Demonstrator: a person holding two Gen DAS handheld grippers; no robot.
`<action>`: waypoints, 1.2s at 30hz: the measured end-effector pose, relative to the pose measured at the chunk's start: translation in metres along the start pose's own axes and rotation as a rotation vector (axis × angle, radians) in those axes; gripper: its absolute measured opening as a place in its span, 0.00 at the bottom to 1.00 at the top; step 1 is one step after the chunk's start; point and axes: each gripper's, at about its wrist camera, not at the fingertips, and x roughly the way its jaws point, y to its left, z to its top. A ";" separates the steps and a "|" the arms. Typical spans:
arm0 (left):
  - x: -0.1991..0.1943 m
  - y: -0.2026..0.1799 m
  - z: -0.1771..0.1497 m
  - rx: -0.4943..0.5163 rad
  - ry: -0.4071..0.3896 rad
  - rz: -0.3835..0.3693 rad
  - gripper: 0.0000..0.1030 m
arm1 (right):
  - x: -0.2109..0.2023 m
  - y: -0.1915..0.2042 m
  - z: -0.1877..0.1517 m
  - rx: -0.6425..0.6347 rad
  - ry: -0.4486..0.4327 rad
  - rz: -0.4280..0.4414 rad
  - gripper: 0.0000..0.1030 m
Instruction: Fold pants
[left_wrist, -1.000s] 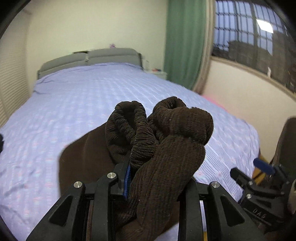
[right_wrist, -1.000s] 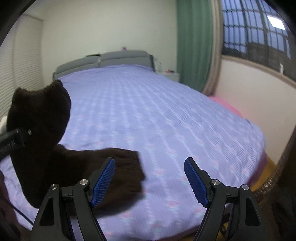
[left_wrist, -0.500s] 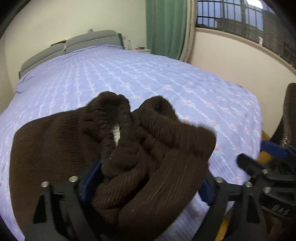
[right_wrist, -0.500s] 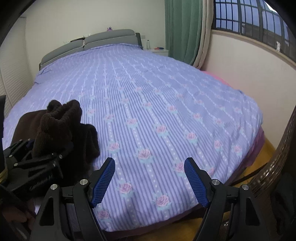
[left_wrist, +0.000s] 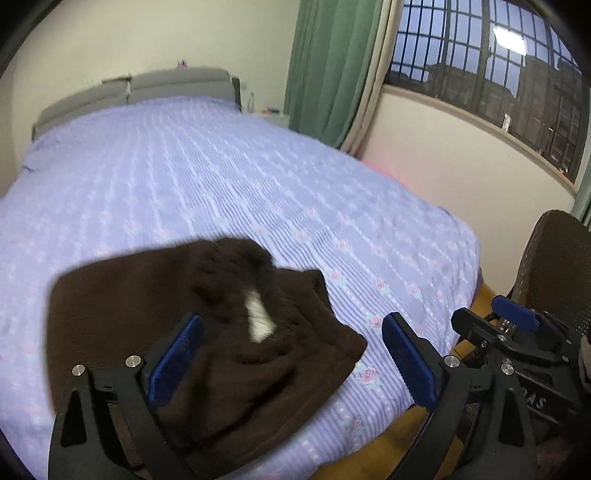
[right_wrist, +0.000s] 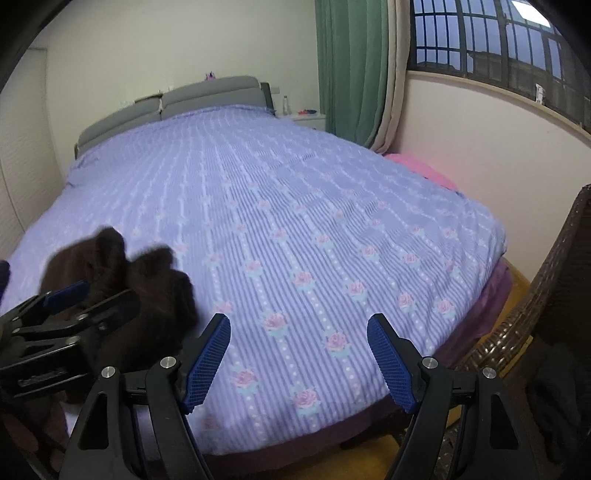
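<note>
The brown pants (left_wrist: 207, 325) lie bunched on the bed (left_wrist: 229, 192) near its foot edge, a white label (left_wrist: 258, 314) showing. The left gripper (left_wrist: 291, 354) has just been opening; its jaws stand wide over the pants, gripping nothing. The right gripper (right_wrist: 299, 354) is spread, empty, above bare bedspread.

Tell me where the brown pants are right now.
The brown pants lie bunched on the purple bedspread near the bed's foot edge, beneath the open left gripper.
</note>
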 end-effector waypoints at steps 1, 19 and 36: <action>-0.010 0.003 0.003 0.003 -0.011 0.005 0.97 | -0.006 0.003 0.003 0.004 -0.009 0.013 0.75; -0.087 0.145 -0.051 -0.196 0.017 0.278 1.00 | -0.015 0.067 -0.017 0.283 0.016 0.269 0.95; -0.053 0.174 -0.074 -0.367 0.024 0.339 1.00 | 0.075 0.117 -0.051 0.464 0.215 0.252 0.95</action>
